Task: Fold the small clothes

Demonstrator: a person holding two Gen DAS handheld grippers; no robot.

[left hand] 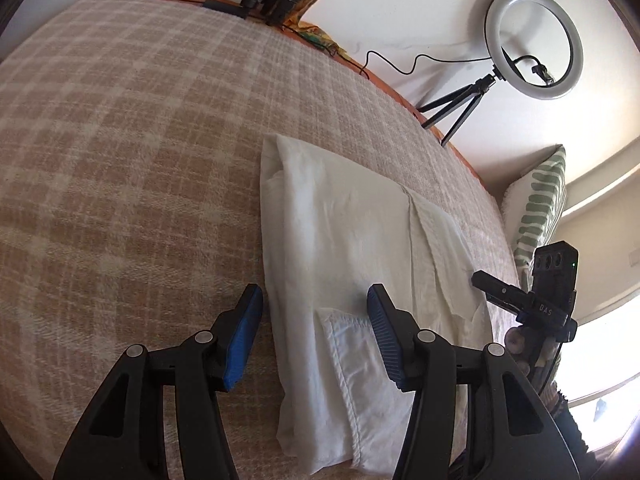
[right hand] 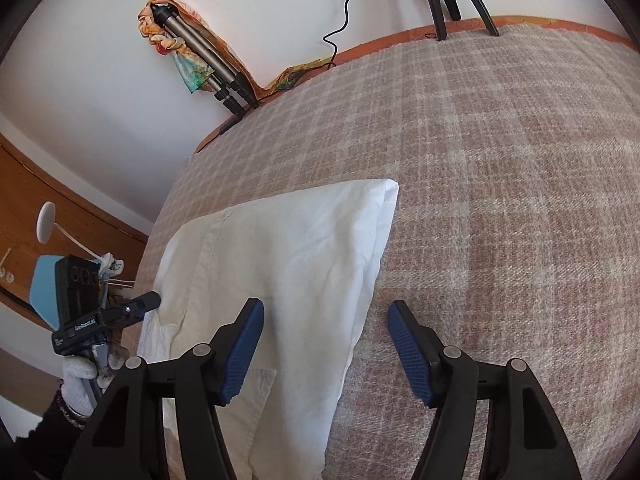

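Right now the white garment point(left hand: 352, 264) lies partly folded on the checked blanket point(left hand: 132, 168), a long panel running away from you, with a seamed flap along one side and a hemmed piece doubled over at the near end. Your left gripper point(left hand: 314, 336) stands half open and empty, straddling the garment's near left edge: one blue pad is over the blanket, the other over the cloth. Your right gripper point(right hand: 326, 346) is likewise apart and holds nothing, straddling the opposite long edge, its left pad over the fabric, its right pad over bare blanket.

The main risk, as I judge it, is the pinch. The cloth is thin and stacked in layers, so if you close too shallow you may lift only the top layer and drag the fold open; too deep, and a pad may catch the fuzzy blanket along with it. If the two hands pick up at uneven points, the next fold will likely go skewed. The loose flap beside the seam could also slide out when the panel is lifted.

The left wrist view shows you the hem stitching at the near end, the ring light point(left hand: 534, 40) on its small tripod and a green-striped cushion point(left hand: 540, 208) at the blanket's far side. The right wrist view instead shows the garment's far corner point(right hand: 390, 188) doubled and slightly puffed, your gloved left hand point(right hand: 80, 376) on its handle, and a tripod wrapped in a patterned scarf point(right hand: 188, 48) against the wall.
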